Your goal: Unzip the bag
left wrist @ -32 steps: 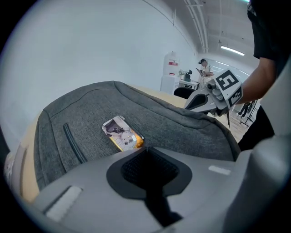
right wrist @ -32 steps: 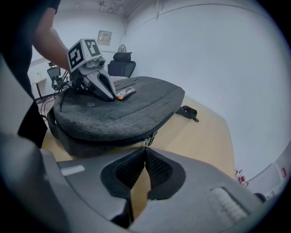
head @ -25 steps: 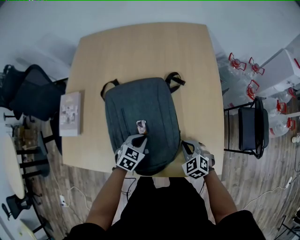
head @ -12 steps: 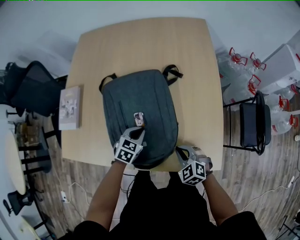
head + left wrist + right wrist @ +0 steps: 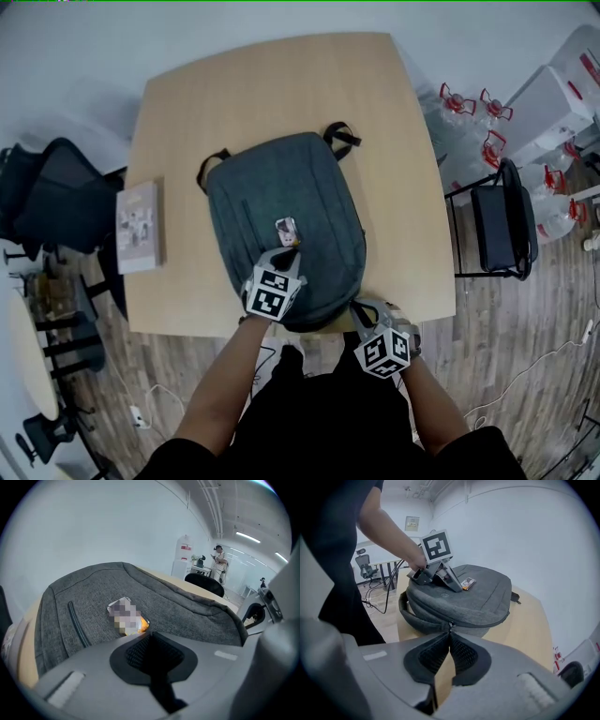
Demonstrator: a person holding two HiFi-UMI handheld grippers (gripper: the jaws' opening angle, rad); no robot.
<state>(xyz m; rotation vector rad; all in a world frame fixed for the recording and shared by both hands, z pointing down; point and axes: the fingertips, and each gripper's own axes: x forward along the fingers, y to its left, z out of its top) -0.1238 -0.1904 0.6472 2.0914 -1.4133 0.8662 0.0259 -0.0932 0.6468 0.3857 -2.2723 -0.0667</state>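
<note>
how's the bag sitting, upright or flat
Flat: the bag lies on the table, its broad face up.

Table (image 5: 272,84): one. Grey backpack (image 5: 309,187): one. Zipper pull (image 5: 450,625): one. Small packet (image 5: 286,228): one. Booklet (image 5: 139,227): one. Grippers: two, left gripper (image 5: 289,251) and right gripper (image 5: 361,307). Black chairs (image 5: 56,192) (image 5: 502,234) beside the table: two (water jugs (image 5: 469,122) overlap, so no count).

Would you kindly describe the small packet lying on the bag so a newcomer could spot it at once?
On the wooden table lies a grey backpack. Near the middle of its upper face, just beyond the left gripper, rests a small flat packet, the only pale, orange-edged thing on the grey fabric.
</note>
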